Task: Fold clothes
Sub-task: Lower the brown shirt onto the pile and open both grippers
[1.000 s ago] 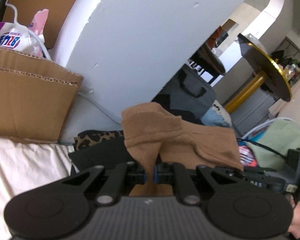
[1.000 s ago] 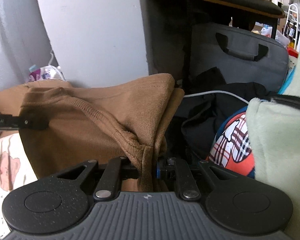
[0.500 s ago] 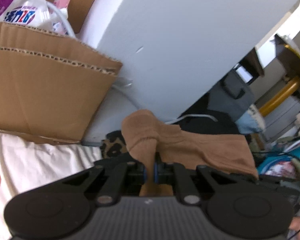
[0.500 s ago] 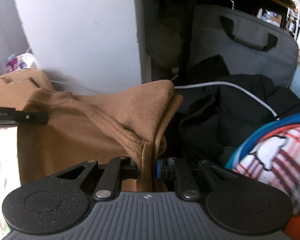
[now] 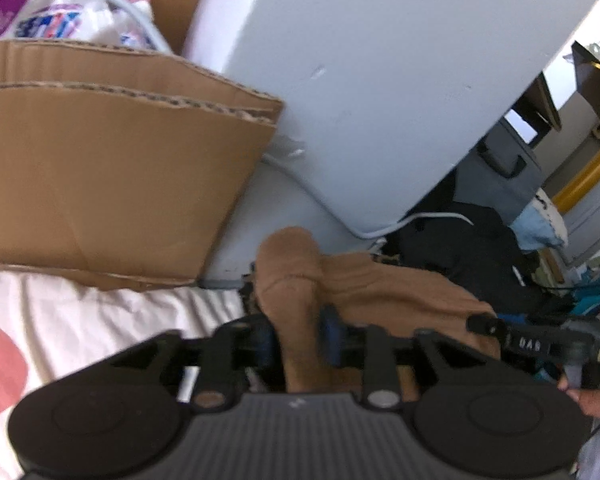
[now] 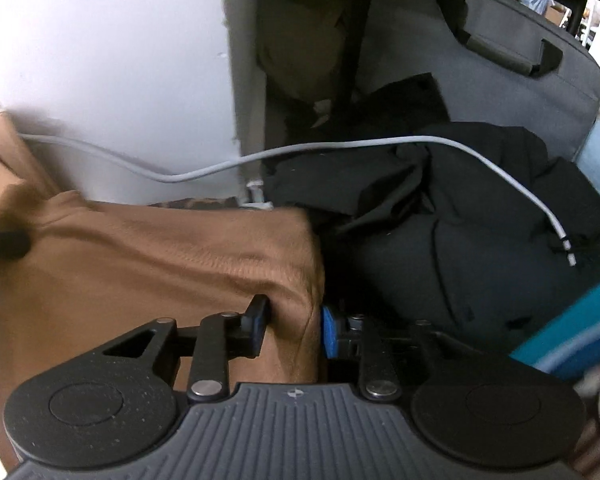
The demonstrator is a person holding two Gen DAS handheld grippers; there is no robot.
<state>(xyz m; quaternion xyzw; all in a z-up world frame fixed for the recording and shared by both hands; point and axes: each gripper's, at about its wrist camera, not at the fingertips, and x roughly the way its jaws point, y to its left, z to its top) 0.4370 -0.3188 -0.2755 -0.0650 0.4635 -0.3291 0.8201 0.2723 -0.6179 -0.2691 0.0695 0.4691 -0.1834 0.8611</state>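
A brown garment (image 5: 380,292) lies folded over on the bed, stretched between both grippers. One bunched corner stands up between the fingers of my left gripper (image 5: 298,338), whose jaws are opening and no longer pinch it. In the right wrist view the garment (image 6: 160,256) spreads out to the left. Its right edge hangs between the fingers of my right gripper (image 6: 292,328), also opening, and the blue right pad (image 6: 328,336) stands clear of the cloth. A fingertip (image 6: 4,244) of the left gripper shows at the garment's far corner.
A cardboard box (image 5: 100,180) and a white panel (image 5: 380,80) stand close behind the garment. A white cable (image 6: 340,146) runs over a heap of black clothes (image 6: 460,220) in front of a grey bag (image 6: 480,72). The white sheet (image 5: 80,320) with pink shapes lies to the left.
Both grippers came down with the brown garment, which now rests flatter instead of hanging raised. Both pairs of jaws, shut on the cloth before, have parted.
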